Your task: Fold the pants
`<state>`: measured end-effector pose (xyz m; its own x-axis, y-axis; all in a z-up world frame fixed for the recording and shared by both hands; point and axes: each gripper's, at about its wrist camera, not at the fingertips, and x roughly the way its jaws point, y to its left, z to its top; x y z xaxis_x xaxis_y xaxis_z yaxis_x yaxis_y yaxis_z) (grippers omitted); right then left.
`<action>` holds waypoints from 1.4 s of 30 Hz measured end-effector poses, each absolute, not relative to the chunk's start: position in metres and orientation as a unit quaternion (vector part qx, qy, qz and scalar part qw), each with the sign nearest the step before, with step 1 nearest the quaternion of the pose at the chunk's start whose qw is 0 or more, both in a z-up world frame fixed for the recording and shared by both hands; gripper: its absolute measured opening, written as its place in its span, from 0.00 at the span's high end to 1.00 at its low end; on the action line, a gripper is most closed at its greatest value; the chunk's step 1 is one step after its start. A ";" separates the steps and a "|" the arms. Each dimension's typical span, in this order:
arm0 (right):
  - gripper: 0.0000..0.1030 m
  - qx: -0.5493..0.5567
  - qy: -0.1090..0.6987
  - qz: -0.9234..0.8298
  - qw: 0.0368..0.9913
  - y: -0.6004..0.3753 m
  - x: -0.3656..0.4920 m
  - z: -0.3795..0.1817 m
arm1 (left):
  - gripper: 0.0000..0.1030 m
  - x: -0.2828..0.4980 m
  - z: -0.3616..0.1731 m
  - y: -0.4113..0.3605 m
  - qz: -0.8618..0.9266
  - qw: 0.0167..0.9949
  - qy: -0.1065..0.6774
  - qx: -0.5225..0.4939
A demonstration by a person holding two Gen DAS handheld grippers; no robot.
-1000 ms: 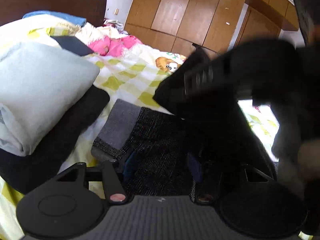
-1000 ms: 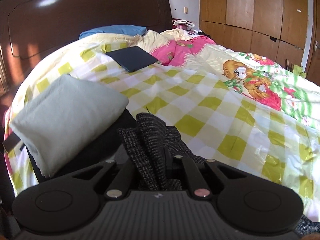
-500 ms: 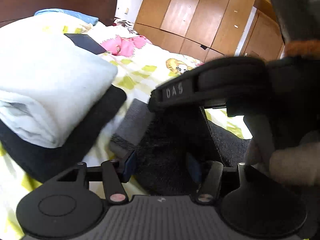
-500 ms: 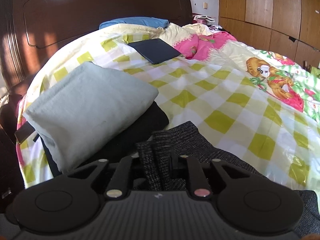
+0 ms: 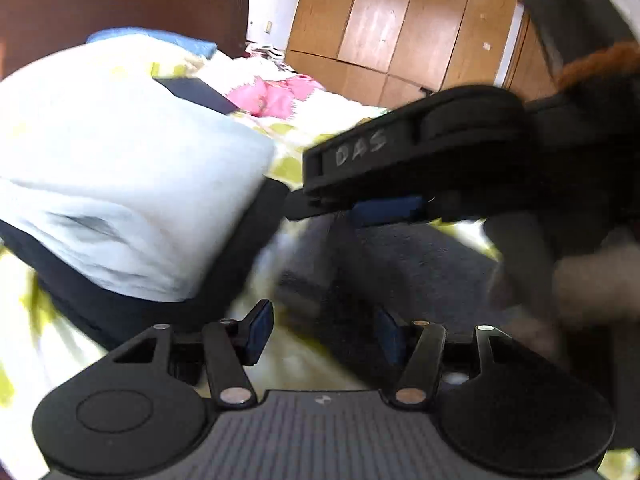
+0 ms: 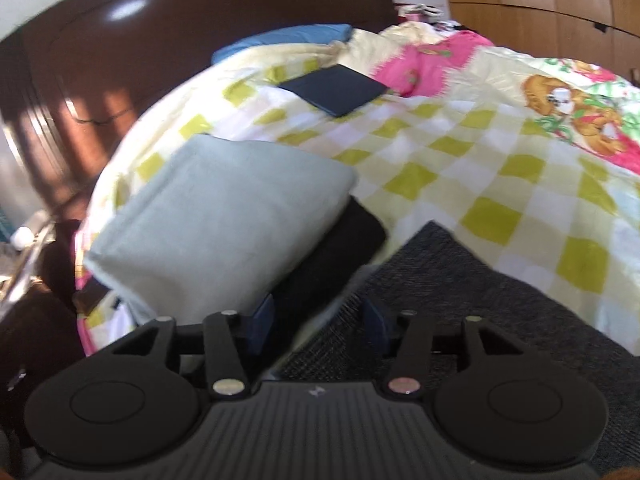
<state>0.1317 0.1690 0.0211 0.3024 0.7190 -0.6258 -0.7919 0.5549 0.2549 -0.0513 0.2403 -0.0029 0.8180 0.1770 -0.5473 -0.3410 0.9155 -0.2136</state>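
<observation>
The dark grey tweed pants (image 6: 472, 292) lie flat on the checked bedspread, also in the left wrist view (image 5: 404, 264). My right gripper (image 6: 318, 322) is open, its fingers apart over the pants' left edge, holding nothing. My left gripper (image 5: 320, 330) is open and empty just above the pants' near edge. The right gripper's black body, marked DAS, shows in the left wrist view (image 5: 420, 156) above the pants; its fingertips are hidden there.
A pale folded garment (image 6: 224, 220) lies on a black folded one (image 6: 336, 256) just left of the pants. A dark flat tablet case (image 6: 334, 88) lies farther up the bed. The headboard (image 6: 160, 40) is behind, wooden wardrobes (image 5: 400, 20) to the right.
My right gripper opened and let go of the bunched pants, which now lie flat. My left gripper opened off the fabric. Both moved left toward the folded stack.
</observation>
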 end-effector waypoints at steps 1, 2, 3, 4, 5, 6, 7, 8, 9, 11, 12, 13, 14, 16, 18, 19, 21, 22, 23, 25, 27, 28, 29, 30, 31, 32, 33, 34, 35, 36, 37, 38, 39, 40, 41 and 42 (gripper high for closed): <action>0.47 -0.042 0.356 0.479 0.801 0.166 0.129 0.024 | 0.34 -0.055 -0.004 0.240 0.146 0.940 0.273 -0.140; 0.45 -0.032 0.353 0.485 0.800 0.162 0.127 0.027 | 0.34 -0.057 -0.004 0.239 0.152 0.939 0.278 -0.132; 0.45 -0.024 0.349 0.486 0.801 0.155 0.125 0.031 | 0.34 -0.060 -0.005 0.238 0.156 0.938 0.282 -0.128; 0.45 -0.020 0.345 0.484 0.804 0.146 0.125 0.035 | 0.34 -0.063 -0.003 0.237 0.157 0.938 0.282 -0.128; 0.43 -0.016 0.342 0.477 0.810 0.134 0.126 0.040 | 0.34 -0.065 -0.001 0.234 0.157 0.939 0.278 -0.126; 0.42 -0.013 0.341 0.465 0.817 0.120 0.130 0.044 | 0.34 -0.067 0.004 0.231 0.155 0.942 0.270 -0.124; 0.41 -0.010 0.343 0.450 0.825 0.103 0.135 0.046 | 0.34 -0.067 0.010 0.227 0.149 0.946 0.261 -0.120; 0.41 -0.007 0.345 0.429 0.835 0.085 0.139 0.048 | 0.34 -0.068 0.015 0.228 0.139 0.951 0.252 -0.115; 0.41 -0.009 0.349 0.401 0.847 0.066 0.145 0.049 | 0.34 -0.064 0.021 0.223 0.128 0.956 0.242 -0.109; 0.41 -0.016 0.354 0.339 0.872 0.022 0.154 0.047 | 0.33 -0.051 0.028 0.214 0.102 0.964 0.227 -0.099; 0.41 -0.019 0.356 0.302 0.884 -0.001 0.158 0.044 | 0.33 -0.042 0.031 0.207 0.087 0.966 0.225 -0.091; 0.41 -0.018 0.362 0.267 0.893 -0.023 0.161 0.041 | 0.33 -0.033 0.032 0.199 0.073 0.970 0.220 -0.078; 0.41 -0.012 0.370 0.234 0.899 -0.046 0.164 0.037 | 0.33 -0.026 0.034 0.190 0.061 0.972 0.215 -0.064; 0.41 0.019 0.384 0.175 0.906 -0.093 0.167 0.026 | 0.33 -0.008 0.032 0.174 0.033 0.976 0.213 -0.041; 0.40 0.060 0.406 0.134 0.902 -0.129 0.170 0.012 | 0.33 0.009 0.024 0.161 0.022 0.974 0.224 -0.029; 0.38 0.088 0.420 0.122 0.895 -0.146 0.172 0.003 | 0.33 0.019 0.015 0.158 0.019 0.969 0.247 -0.026; 0.38 0.138 0.450 0.118 0.875 -0.168 0.176 -0.017 | 0.33 0.036 -0.007 0.149 0.018 0.949 0.314 -0.022; 0.38 0.156 0.462 0.113 0.866 -0.176 0.177 -0.027 | 0.33 0.039 -0.016 0.146 0.023 0.944 0.330 -0.011; 0.38 0.171 0.471 0.116 0.857 -0.182 0.178 -0.035 | 0.33 0.037 -0.018 0.142 0.025 0.942 0.334 0.000; 0.38 0.219 0.464 0.143 0.847 -0.199 0.174 -0.045 | 0.32 0.038 -0.012 0.137 0.028 0.941 0.337 0.017; 0.38 0.270 0.463 0.176 0.826 -0.209 0.177 -0.049 | 0.32 0.038 -0.011 0.132 0.035 0.938 0.343 0.026; 0.39 0.298 0.462 0.201 0.811 -0.215 0.177 -0.049 | 0.32 0.040 -0.012 0.130 0.039 0.937 0.345 0.030; 0.39 0.318 0.456 0.226 0.800 -0.219 0.179 -0.048 | 0.32 0.040 -0.011 0.126 0.043 0.936 0.348 0.033; 0.39 0.322 0.453 0.243 0.795 -0.220 0.181 -0.047 | 0.31 0.041 -0.011 0.125 0.047 0.934 0.352 0.034; 0.39 0.321 0.453 0.251 0.793 -0.222 0.184 -0.049 | 0.31 0.043 -0.011 0.123 0.050 0.932 0.357 0.034; 0.39 0.338 0.458 0.256 0.781 -0.226 0.189 -0.057 | 0.30 0.043 -0.010 0.123 0.053 0.931 0.360 0.032; 0.40 0.371 0.468 0.263 0.758 -0.230 0.194 -0.069 | 0.29 0.043 -0.010 0.122 0.056 0.930 0.362 0.032; 0.40 0.407 0.476 0.273 0.731 -0.233 0.198 -0.081 | 0.29 0.044 -0.010 0.120 0.058 0.929 0.364 0.038; 0.41 0.428 0.478 0.287 0.711 -0.234 0.201 -0.086 | 0.28 0.044 -0.011 0.119 0.059 0.928 0.365 0.048; 0.41 0.434 0.479 0.299 0.701 -0.233 0.204 -0.087 | 0.28 0.045 -0.011 0.115 0.061 0.926 0.367 0.059; 0.47 0.430 0.485 0.306 0.697 -0.229 0.206 -0.088 | 0.28 0.046 -0.010 0.112 0.063 0.925 0.368 0.067; 0.66 0.422 0.495 0.303 0.696 -0.224 0.208 -0.089 | 0.28 0.047 -0.010 0.110 0.063 0.924 0.370 0.073; 0.79 0.409 0.511 0.298 0.695 -0.219 0.210 -0.091 | 0.28 0.048 -0.011 0.107 0.064 0.923 0.371 0.078; 0.83 0.399 0.520 0.296 0.695 -0.216 0.212 -0.091 | 0.28 0.049 -0.011 0.104 0.064 0.922 0.371 0.084; 0.85 0.400 0.514 0.300 0.697 -0.217 0.213 -0.089 | 0.28 0.050 -0.011 0.101 0.065 0.921 0.373 0.091; 0.85 0.411 0.498 0.303 0.701 -0.223 0.212 -0.084 | 0.28 0.051 -0.010 0.098 0.065 0.920 0.375 0.096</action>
<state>0.2120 -0.2234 -0.0841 0.3208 0.8343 -0.4485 -0.0164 0.4783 0.8780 0.0506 0.0979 -0.0103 0.7108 0.1917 -0.6768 -0.0476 0.9731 0.2256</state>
